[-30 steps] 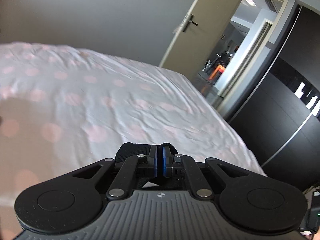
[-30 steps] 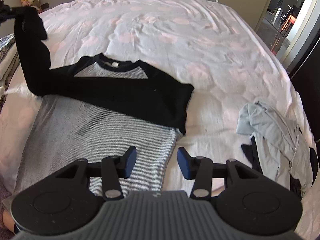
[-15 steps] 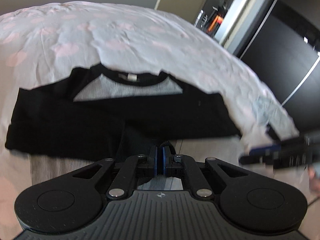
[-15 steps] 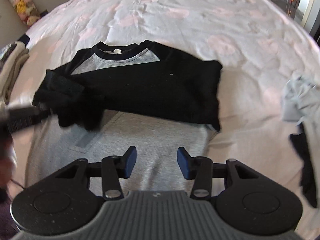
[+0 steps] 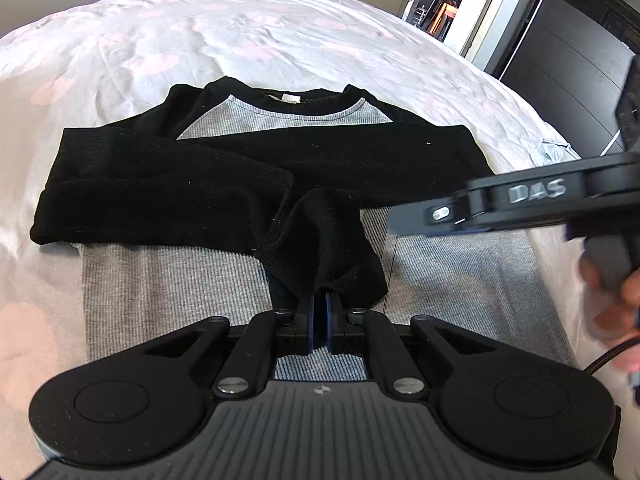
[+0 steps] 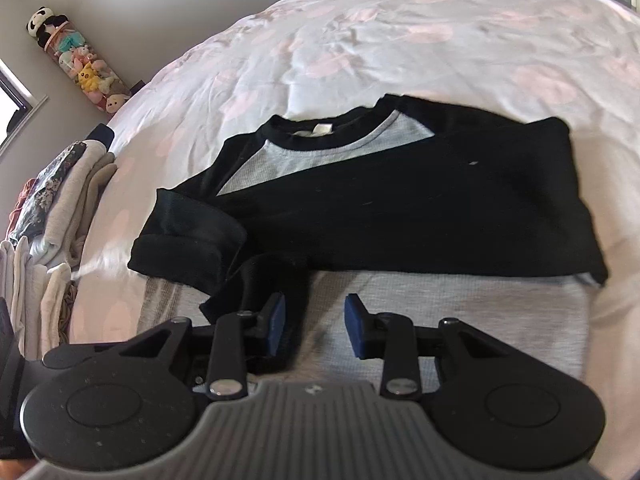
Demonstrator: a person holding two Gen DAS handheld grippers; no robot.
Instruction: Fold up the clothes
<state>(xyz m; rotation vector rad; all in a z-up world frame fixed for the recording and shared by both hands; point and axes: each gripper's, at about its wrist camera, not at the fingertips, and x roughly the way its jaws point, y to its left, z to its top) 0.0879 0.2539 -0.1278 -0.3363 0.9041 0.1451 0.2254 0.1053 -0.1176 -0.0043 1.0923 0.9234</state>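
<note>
The raglan shirt (image 5: 280,168) lies flat on the bed (image 5: 200,40), both black sleeves folded across its chest. The left gripper (image 5: 319,312) is clamped on the left sleeve's cuff (image 5: 340,264); it should lay the cuff flat before letting go. The right gripper (image 6: 314,326) is closing, seemingly on nothing, above the grey body.

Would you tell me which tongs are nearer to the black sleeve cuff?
Left. The left tongs are shut on the black sleeve cuff; the right tongs, closing on nothing, hover just beside it.
</note>
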